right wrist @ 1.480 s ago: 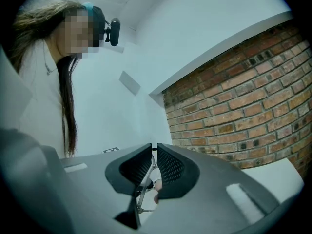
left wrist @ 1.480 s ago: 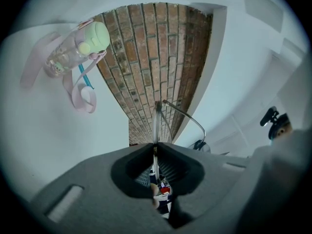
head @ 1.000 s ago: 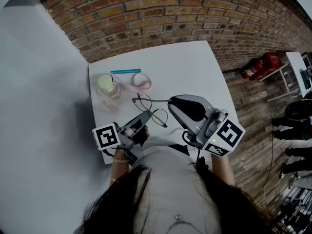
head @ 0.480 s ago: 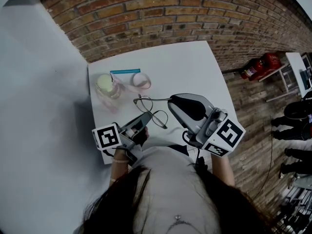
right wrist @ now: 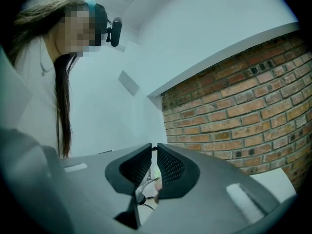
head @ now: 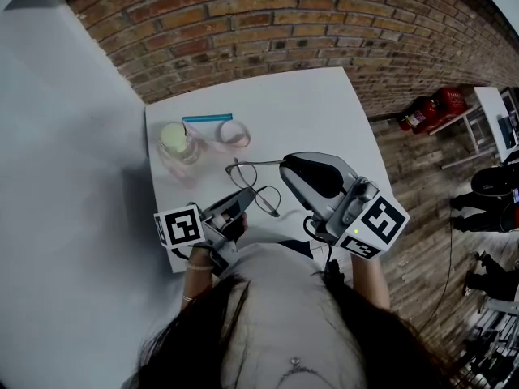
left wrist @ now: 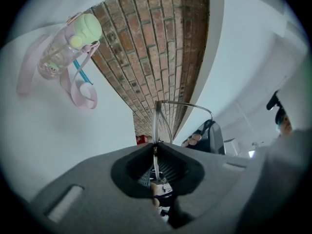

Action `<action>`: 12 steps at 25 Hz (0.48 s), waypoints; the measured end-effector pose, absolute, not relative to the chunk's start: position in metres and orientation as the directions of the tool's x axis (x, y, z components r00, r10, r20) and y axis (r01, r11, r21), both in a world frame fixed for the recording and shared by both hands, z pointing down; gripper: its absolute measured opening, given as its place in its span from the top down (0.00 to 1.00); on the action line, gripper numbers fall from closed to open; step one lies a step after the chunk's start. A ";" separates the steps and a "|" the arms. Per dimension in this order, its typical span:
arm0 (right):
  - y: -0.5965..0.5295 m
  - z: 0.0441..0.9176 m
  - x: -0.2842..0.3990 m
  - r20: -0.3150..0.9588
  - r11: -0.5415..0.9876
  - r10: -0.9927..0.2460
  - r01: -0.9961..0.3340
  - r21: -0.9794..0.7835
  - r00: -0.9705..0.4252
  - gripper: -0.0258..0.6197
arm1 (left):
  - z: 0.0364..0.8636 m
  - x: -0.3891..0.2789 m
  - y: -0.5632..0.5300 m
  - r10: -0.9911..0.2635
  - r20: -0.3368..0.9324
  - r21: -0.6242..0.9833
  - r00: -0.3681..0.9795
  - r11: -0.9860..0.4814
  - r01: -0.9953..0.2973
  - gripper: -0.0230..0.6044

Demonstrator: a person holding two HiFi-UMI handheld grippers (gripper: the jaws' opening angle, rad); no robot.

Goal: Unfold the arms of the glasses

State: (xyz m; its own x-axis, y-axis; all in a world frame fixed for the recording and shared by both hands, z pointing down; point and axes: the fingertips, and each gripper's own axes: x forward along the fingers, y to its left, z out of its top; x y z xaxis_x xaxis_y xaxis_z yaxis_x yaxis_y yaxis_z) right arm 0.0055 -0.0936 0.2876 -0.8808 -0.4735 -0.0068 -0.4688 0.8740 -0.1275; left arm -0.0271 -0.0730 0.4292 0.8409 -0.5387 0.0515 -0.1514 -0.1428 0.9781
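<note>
Person: dark hair and a white top fill the near edge of the head view, a pair of tongs in each hand.

Left tongs (head: 242, 196): clenched on the glasses (head: 261, 193). The left gripper view shows the pads pressed together on the thin metal rim at the front of the frame, which rises straight up out of the grip. Marker cube (head: 178, 226) sits at the rear, beside the person's body.

Right tongs (head: 283, 168): clenched to a narrow slit, pinching the far tip of one glasses arm, seen as a small dark sliver between the pad tips in the right gripper view. Marker cube (head: 375, 226) sits at the rear.

Glasses: thin wire frame, held between the two tongs over the near part of the desk (head: 316, 112). One arm stands swung out from the frame and runs across to the right tongs. Whether the frame touches the desk cannot be told.

Desk: white, square.

Bottle (head: 178, 143): clear, with a pale green lid, on the far left part of the desk, well apart from the glasses.

Strap (head: 235, 134): pink loop, just beside the bottle.

Stick (head: 208, 118): blue, lying behind bottle and strap.

Wall (head: 284, 23): red brick, behind the desk.

Fire extinguisher (head: 427, 110): red, on the wooden floor at far right.
</note>
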 end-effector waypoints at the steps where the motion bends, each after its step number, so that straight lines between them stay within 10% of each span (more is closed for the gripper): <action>1: -0.094 0.287 0.006 -0.008 0.874 -0.474 -0.469 -0.128 -0.880 0.90 | 0.430 -0.027 -0.073 -0.535 0.057 0.977 0.843 -0.142 -0.156 0.93; 12: -0.096 0.283 0.011 -0.021 0.868 -0.486 -0.480 -0.128 -0.874 0.90 | 0.440 -0.025 -0.071 -0.476 0.142 0.926 0.868 -0.247 -0.287 0.93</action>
